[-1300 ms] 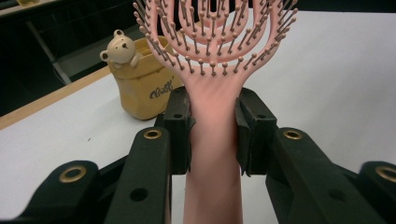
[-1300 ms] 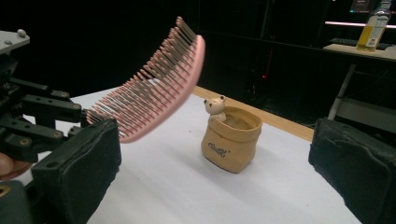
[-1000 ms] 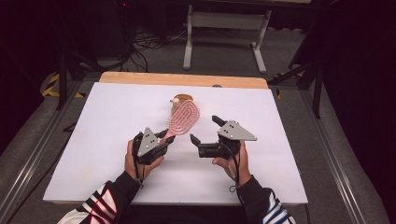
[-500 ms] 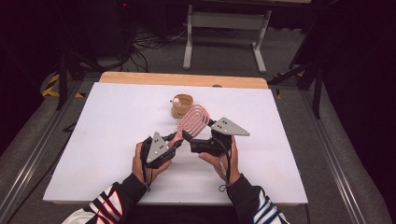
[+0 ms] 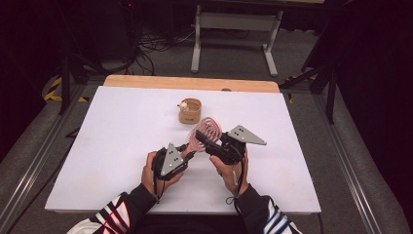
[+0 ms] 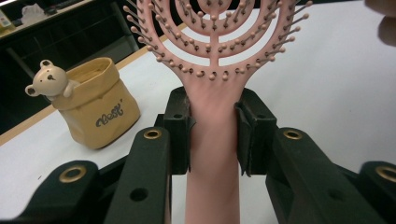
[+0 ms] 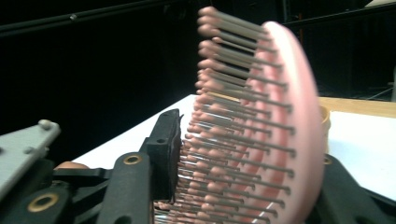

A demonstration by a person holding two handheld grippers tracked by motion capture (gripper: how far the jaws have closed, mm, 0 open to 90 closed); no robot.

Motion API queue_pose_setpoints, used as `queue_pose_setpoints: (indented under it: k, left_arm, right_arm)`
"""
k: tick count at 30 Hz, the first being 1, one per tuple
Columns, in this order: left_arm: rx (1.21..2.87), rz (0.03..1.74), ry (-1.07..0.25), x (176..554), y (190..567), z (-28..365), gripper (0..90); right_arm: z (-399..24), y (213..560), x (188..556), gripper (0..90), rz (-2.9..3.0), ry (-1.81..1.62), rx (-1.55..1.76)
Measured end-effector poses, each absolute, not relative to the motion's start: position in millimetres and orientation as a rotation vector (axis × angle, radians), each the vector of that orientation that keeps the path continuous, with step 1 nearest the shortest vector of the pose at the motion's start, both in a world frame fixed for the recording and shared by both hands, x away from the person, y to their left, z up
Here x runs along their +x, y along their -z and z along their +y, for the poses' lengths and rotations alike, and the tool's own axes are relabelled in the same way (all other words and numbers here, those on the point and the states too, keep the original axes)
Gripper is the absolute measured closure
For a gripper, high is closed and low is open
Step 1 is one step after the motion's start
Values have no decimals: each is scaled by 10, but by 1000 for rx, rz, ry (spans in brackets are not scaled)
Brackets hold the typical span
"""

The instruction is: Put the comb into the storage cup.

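Note:
A pink hairbrush (image 5: pixel 207 129) is held up over the white table (image 5: pixel 112 141), its bristled head pointing away from me. My left gripper (image 5: pixel 187 155) is shut on the handle; in the left gripper view both black pads (image 6: pixel 180 126) press the pink stem (image 6: pixel 215 140) just below the head. My right gripper (image 5: pixel 202 139) comes in from the right with the brush head between its jaws. In the right gripper view the bristle tips (image 7: pixel 205 140) meet the left pad (image 7: pixel 166 149), and the brush's back (image 7: pixel 303 116) lies against the other jaw.
A small tan fabric pot (image 5: pixel 190 111) with a bear figure (image 6: pixel 49 79) on its rim stands beyond the brush, toward the table's far edge. A wooden strip (image 5: pixel 190 83) runs along that edge. Both hands are near the table's front middle.
The right gripper has moved left from its own side onto the brush head. The left gripper has shifted slightly right and down with the brush, which now tilts toward the right gripper.

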State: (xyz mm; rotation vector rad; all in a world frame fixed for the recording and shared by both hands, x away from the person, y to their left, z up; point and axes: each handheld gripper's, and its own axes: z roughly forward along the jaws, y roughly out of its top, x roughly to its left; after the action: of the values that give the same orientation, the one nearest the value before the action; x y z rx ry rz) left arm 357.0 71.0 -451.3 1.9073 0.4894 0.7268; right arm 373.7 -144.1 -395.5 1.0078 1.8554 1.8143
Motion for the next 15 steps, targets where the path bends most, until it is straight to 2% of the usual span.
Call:
queue_pose_setpoints:
  k: [5,8,15]
  left_arm:
    - [1920,484,-738,3575,4529,683,697]
    - [1917,488,-744,3579,4531,677,694]
    - [1909,459,-741,3565,4513,682,685]
  right_arm:
    - [-1429,3970,3692,582,1850,-1806,996]
    - [-1426,3972,3649,626,1838,-1833,964]
    - [-1399,3937,3579,631,1841,-1833,899]
